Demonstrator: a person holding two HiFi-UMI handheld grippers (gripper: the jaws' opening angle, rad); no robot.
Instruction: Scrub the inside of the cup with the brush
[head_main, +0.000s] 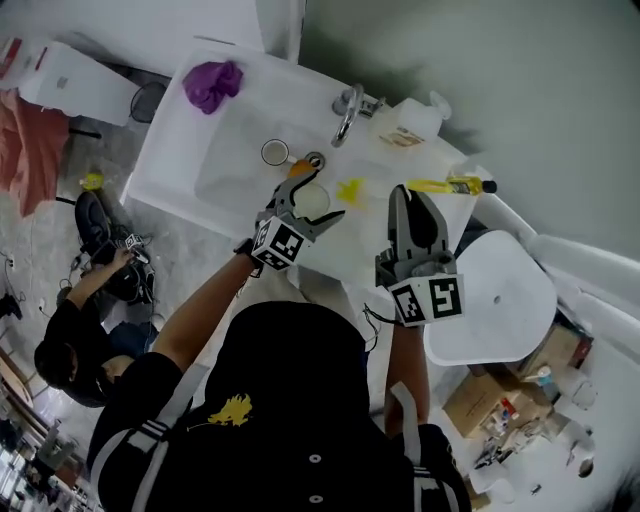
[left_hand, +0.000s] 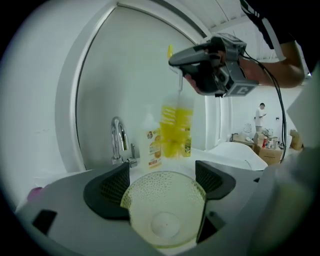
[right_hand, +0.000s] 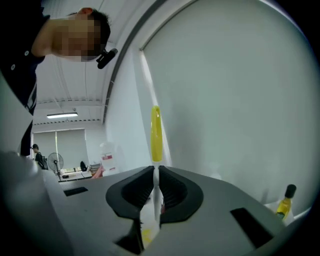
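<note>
A clear, pale-green dimpled cup (left_hand: 162, 215) sits between the black pads of my left gripper (left_hand: 162, 182), which is shut on it, mouth towards the camera. In the head view that gripper (head_main: 305, 198) holds the cup (head_main: 316, 205) over the white sink (head_main: 220, 160). My right gripper (right_hand: 156, 187) is shut on the thin white handle of the brush (right_hand: 156, 132), whose end is yellow. The brush's yellow bristles (left_hand: 175, 127) hang blurred just above the cup's rim, below the right gripper (left_hand: 215, 62). From above, the bristles (head_main: 350, 190) lie between the cup and the right gripper (head_main: 412, 205).
A chrome faucet (head_main: 347, 112) and a soap bottle (head_main: 410, 130) stand at the sink's back. A purple cloth (head_main: 212, 83) lies in its far corner, a small round cup (head_main: 275, 152) in the basin. A yellow bottle (head_main: 450, 185) lies at the right, by a white seat (head_main: 495, 295).
</note>
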